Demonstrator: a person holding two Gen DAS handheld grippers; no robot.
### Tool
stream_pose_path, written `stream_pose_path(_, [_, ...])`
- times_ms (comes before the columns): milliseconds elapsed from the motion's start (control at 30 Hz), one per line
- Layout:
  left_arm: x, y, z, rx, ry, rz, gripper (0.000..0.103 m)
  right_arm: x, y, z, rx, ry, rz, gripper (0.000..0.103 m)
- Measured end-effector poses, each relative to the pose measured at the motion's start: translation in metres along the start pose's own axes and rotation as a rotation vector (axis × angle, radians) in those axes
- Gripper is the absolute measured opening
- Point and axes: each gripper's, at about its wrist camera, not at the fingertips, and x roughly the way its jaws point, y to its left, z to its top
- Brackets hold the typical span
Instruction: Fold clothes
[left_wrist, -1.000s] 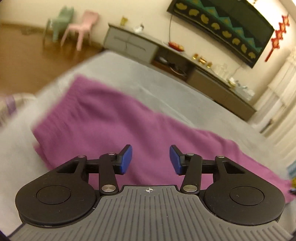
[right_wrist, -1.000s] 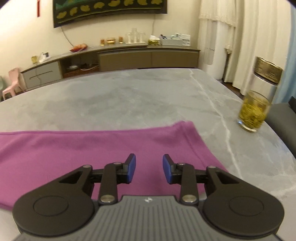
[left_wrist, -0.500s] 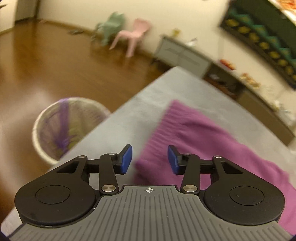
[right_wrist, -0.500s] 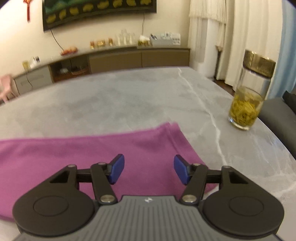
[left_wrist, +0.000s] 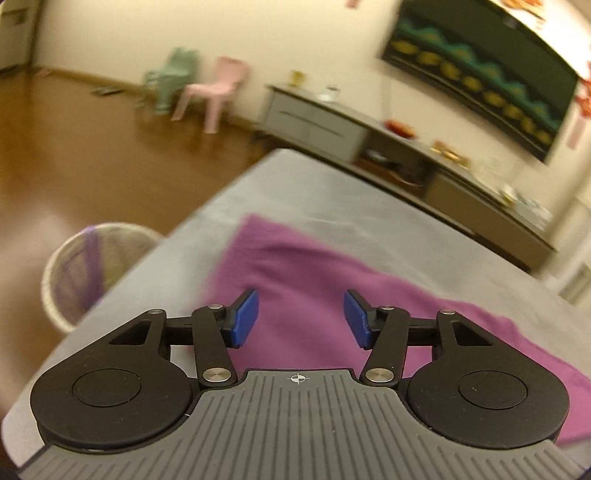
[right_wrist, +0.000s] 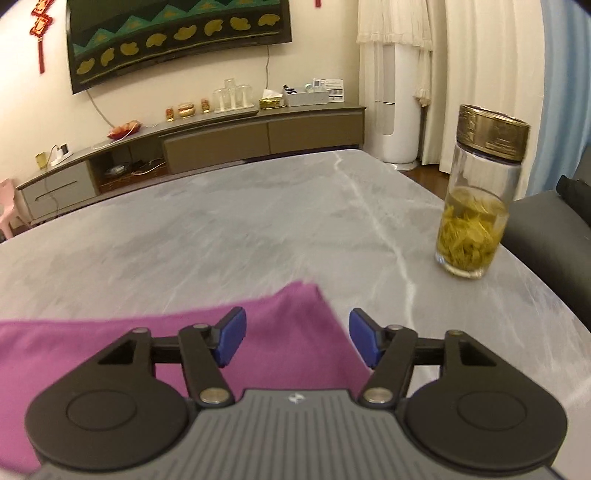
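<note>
Purple cloth (left_wrist: 314, 280) lying flat on the grey table (right_wrist: 258, 221), seen from both ends. Left gripper (left_wrist: 301, 319): jaws opening, nothing between them, one cloth end just ahead of and below the fingertips. Right gripper (right_wrist: 297, 338): jaws apart and empty, the other end's corner just ahead between the fingertips. The cloth looks soft, light and limp; pinch it at the end corners. Jar (right_wrist: 476, 206) stands well right of the fingers.

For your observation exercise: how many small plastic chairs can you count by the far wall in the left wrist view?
2. A pale green chair and a pink chair just right of it, both on the wooden floor against the wall. Blur may hide others.
</note>
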Motion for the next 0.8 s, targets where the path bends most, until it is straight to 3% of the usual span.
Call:
stream_pose_path(33, [0.004, -0.011, -0.001, 0.030, 0.012, -0.008, 0.046, 0.009, -0.002, 0.004, 0.003, 0.005, -0.003, 0.059])
stream_pose_path(100, [0.018, -0.030, -0.008, 0.084, 0.056, -0.002, 0.046, 0.030, -0.003, 0.009, -0.015, 0.079, 0.015, 0.005])
stream_pose_path(167, [0.039, -0.036, -0.016, 0.101, 0.097, 0.030, 0.046, 0.041, 0.002, 0.010, -0.064, 0.099, 0.011, 0.005])
stream_pose_path(300, [0.071, -0.022, -0.032, 0.059, 0.164, 0.142, 0.041, 0.026, 0.013, 0.015, -0.152, 0.022, 0.069, 0.005])
stream_pose_path(433, [0.075, -0.018, -0.035, 0.115, 0.138, 0.223, 0.039, 0.048, 0.003, 0.013, -0.168, 0.087, 0.050, 0.005])
stream_pose_path(533, [0.075, -0.017, -0.036, 0.132, 0.137, 0.256, 0.039, 0.051, -0.006, 0.016, -0.141, 0.088, 0.089, 0.008])
stream_pose_path(633, [0.073, -0.015, -0.037, 0.113, 0.138, 0.253, 0.040, 0.028, -0.017, 0.022, -0.048, 0.035, 0.156, 0.033])
stream_pose_path(667, [0.071, -0.015, -0.037, 0.100, 0.139, 0.250, 0.039, 0.016, -0.025, 0.019, 0.002, 0.010, 0.174, 0.053])
stream_pose_path(700, [0.069, -0.015, -0.037, 0.087, 0.140, 0.247, 0.038, 0.005, -0.031, 0.014, 0.046, -0.007, 0.174, 0.060])
stream_pose_path(800, [0.051, -0.021, -0.034, 0.040, 0.136, 0.189, 0.039, -0.008, -0.045, -0.012, 0.101, 0.016, 0.124, 0.060])
